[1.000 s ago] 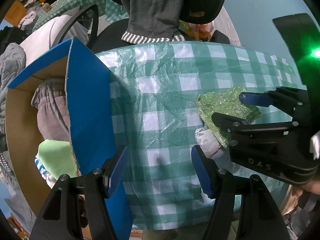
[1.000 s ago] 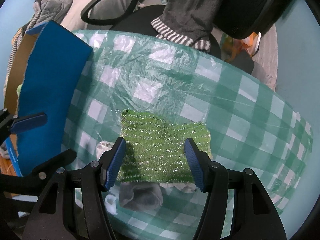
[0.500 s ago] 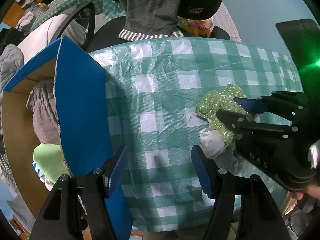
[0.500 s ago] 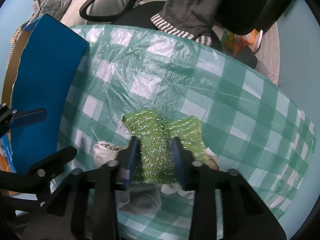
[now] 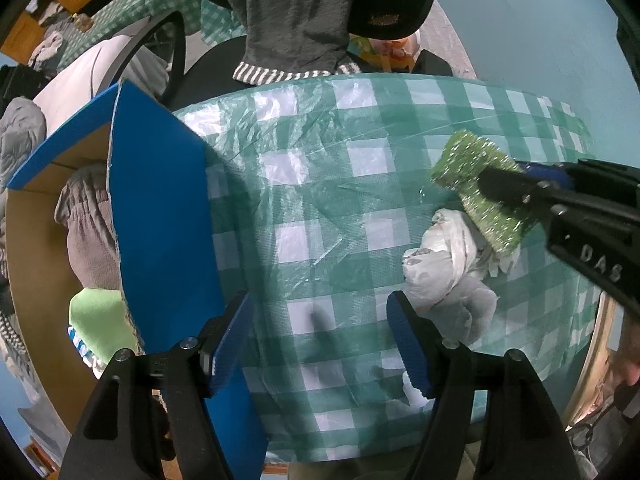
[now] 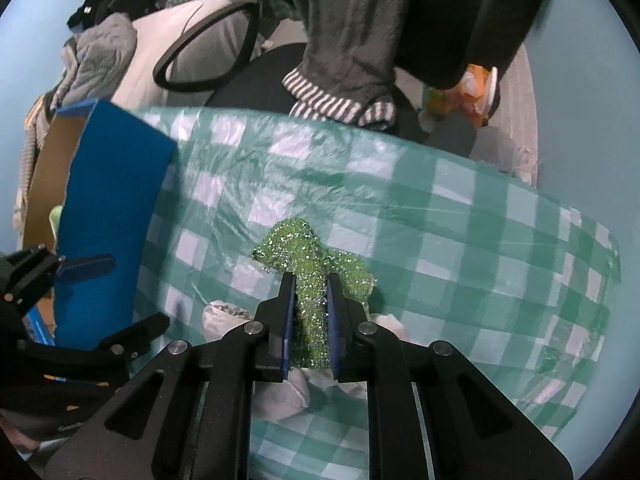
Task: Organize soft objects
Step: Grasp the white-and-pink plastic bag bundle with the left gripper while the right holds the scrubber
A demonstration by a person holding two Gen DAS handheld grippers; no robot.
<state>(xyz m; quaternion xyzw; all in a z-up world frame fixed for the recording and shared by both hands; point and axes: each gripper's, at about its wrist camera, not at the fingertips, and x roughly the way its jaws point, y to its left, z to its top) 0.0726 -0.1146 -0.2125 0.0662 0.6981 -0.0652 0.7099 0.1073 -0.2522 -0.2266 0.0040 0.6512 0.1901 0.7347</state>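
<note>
The right gripper [image 6: 310, 312] is clamping a glittery green scrubbing cloth [image 6: 310, 264] at its middle, its blue pads pressed together on the bunched fabric. The cloth is hanging just above the checked tablecloth [image 6: 460, 216], beside a crumpled white rag [image 5: 444, 268], with both free ends flopping outward. It looks light, limp and slightly scratchy, so a central pinch seems secure. The left gripper [image 5: 320, 336] is hovering with its jaws wide apart and holding nothing, near the blue flap of a cardboard box [image 5: 160, 216] at the tablecloth's left edge, where a pale green cloth [image 5: 96, 324] and a grey garment [image 5: 86, 232] are lying.
</note>
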